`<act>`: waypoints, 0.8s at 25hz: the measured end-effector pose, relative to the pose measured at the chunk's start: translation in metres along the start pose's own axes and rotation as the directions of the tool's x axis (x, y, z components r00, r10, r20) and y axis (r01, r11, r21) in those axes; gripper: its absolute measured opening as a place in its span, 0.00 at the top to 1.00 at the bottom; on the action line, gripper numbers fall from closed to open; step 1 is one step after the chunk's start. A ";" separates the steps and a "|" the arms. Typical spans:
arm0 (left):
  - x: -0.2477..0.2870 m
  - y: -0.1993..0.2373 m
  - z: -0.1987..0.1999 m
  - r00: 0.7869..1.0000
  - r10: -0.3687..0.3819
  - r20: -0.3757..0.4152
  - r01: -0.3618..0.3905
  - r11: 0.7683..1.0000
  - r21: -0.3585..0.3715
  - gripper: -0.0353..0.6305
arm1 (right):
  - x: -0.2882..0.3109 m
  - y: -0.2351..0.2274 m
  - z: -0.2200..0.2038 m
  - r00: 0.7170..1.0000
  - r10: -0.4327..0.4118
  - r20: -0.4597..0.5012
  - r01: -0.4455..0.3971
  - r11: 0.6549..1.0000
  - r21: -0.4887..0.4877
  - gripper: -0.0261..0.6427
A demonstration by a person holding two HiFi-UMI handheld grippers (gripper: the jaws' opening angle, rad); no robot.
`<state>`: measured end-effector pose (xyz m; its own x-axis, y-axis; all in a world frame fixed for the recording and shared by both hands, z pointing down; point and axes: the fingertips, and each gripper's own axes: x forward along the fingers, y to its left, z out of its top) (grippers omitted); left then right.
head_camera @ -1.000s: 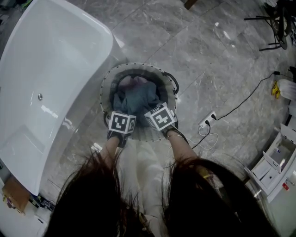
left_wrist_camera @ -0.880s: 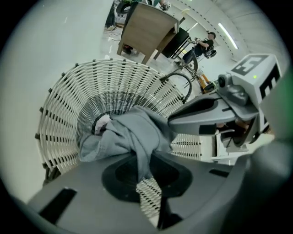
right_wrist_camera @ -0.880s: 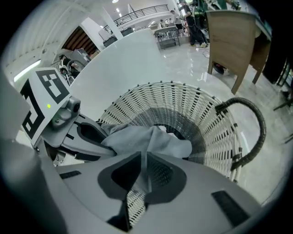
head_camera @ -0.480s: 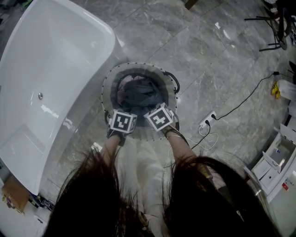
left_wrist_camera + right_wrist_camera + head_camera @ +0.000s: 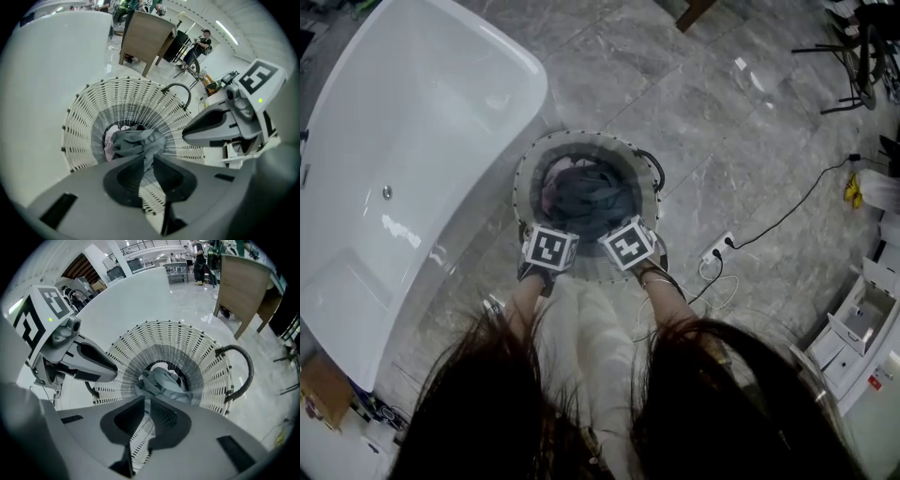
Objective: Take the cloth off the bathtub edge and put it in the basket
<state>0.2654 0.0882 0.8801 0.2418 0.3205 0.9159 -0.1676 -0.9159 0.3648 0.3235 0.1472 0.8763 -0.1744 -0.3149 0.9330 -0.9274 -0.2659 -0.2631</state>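
Both grippers hover over the near rim of the basket with their jaws drawn narrow. The left gripper looks pinched on a fold of the cloth that rises to its tips. The right gripper is all but closed on nothing, with only wicker showing through its slit.

The bathtub lies to the left of the basket, and the stretch of its edge in view is bare. The cloth, grey and crumpled, sits heaped inside the basket, partly over something pink at the basket's left wall. I judge the task nearly done — what seems left is for the left gripper to let go of that fold and for both to draw back.

Only the head view shows the tub beside the basket, but there the marker cubes hide the jaws. The gripper views show the jaws and the fold at the tips, and the right gripper view also shows the dark loop handle on the basket's far side.
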 end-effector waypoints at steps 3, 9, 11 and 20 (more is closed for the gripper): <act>-0.015 -0.006 0.000 1.000 -0.002 0.024 0.002 1.000 -0.015 0.85 | -0.013 0.010 0.004 1.000 0.000 -0.007 0.000 1.000 -0.005 0.89; -0.054 -0.011 -0.002 0.997 0.000 0.073 0.001 1.000 -0.019 0.85 | -0.038 0.028 0.031 1.000 -0.012 0.028 0.013 0.999 -0.032 0.89; -0.073 -0.009 -0.006 0.996 0.009 0.088 -0.006 0.999 -0.032 0.85 | -0.049 0.038 0.037 0.999 -0.009 0.032 0.010 0.999 -0.046 0.89; -0.190 -0.007 0.012 0.970 0.067 0.234 -0.044 0.993 -0.106 0.85 | -0.129 0.089 0.088 0.989 0.011 0.145 -0.006 0.999 -0.036 0.89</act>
<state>0.2323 0.0308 0.7016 0.4465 0.1926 0.8738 -0.2781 -0.8983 0.3401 0.2923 0.0841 0.7105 -0.1353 -0.4463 0.8846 -0.9377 -0.2307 -0.2599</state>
